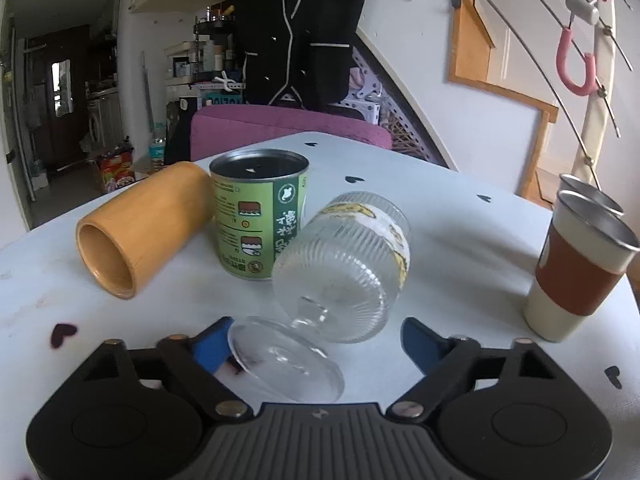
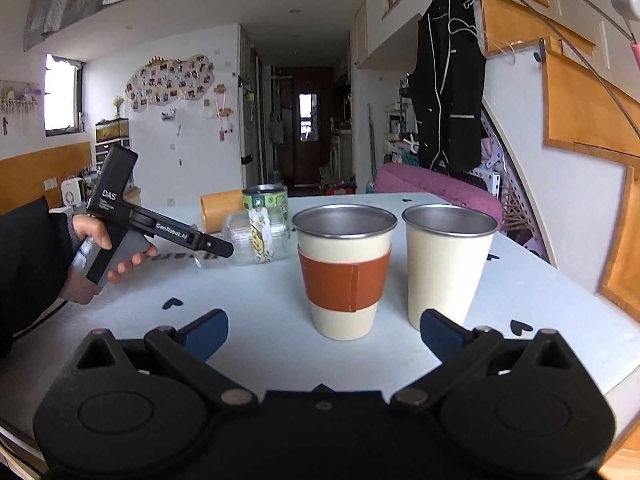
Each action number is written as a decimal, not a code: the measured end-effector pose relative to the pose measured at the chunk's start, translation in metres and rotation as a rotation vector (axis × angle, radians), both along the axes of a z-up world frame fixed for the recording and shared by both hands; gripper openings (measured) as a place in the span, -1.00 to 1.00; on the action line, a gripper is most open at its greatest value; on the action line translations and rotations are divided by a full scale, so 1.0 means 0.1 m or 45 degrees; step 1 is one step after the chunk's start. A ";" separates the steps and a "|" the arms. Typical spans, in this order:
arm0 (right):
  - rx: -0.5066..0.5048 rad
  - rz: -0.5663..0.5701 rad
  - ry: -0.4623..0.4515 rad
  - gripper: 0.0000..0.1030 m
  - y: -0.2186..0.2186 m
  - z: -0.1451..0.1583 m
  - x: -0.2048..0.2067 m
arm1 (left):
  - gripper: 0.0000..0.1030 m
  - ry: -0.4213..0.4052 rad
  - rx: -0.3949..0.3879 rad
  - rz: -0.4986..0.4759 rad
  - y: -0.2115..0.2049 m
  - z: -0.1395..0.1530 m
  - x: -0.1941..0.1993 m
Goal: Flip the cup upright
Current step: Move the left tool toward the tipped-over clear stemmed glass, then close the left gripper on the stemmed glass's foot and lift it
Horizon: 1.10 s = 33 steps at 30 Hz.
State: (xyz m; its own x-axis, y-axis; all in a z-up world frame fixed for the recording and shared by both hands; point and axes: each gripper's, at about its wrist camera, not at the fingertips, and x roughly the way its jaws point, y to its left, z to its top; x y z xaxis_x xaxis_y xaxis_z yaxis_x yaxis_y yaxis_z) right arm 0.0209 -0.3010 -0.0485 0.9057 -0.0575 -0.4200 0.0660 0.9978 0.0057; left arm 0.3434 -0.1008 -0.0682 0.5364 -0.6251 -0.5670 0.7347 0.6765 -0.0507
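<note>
A ribbed clear glass cup (image 1: pixel 344 264) with a short stem and round foot (image 1: pixel 286 360) lies on its side on the white table (image 1: pixel 460 240), foot toward me. My left gripper (image 1: pixel 316 344) is open, its blue fingertips (image 1: pixel 212 346) on either side of the foot. A bamboo cup (image 1: pixel 140 232) also lies on its side at the left. In the right wrist view the glass cup (image 2: pixel 256 240) lies beyond the left gripper body (image 2: pixel 160 228). My right gripper (image 2: pixel 324 332) is open and empty, just in front of a cream cup with a brown sleeve (image 2: pixel 344 272).
A green tin can (image 1: pixel 256 212) stands upright behind the glass cup, touching the bamboo cup. Two cream metal-rimmed cups (image 1: pixel 576 268) (image 2: pixel 446 264) stand upright at the right. A purple chair (image 1: pixel 288 124) is behind the table. The table's right edge (image 2: pixel 624 364) is near.
</note>
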 end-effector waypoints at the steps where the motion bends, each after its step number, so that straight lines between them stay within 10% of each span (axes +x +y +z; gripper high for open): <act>1: 0.002 -0.002 0.006 1.00 0.00 -0.01 0.03 | 0.66 -0.008 -0.007 0.000 0.01 0.00 -0.02; 14: 0.020 0.037 0.056 1.00 0.04 -0.09 0.21 | 0.16 -0.055 0.063 -0.046 0.03 0.03 -0.31; 33: 0.067 0.087 0.021 1.00 0.09 -0.04 0.08 | 0.15 -0.001 0.151 0.299 0.02 0.09 -0.98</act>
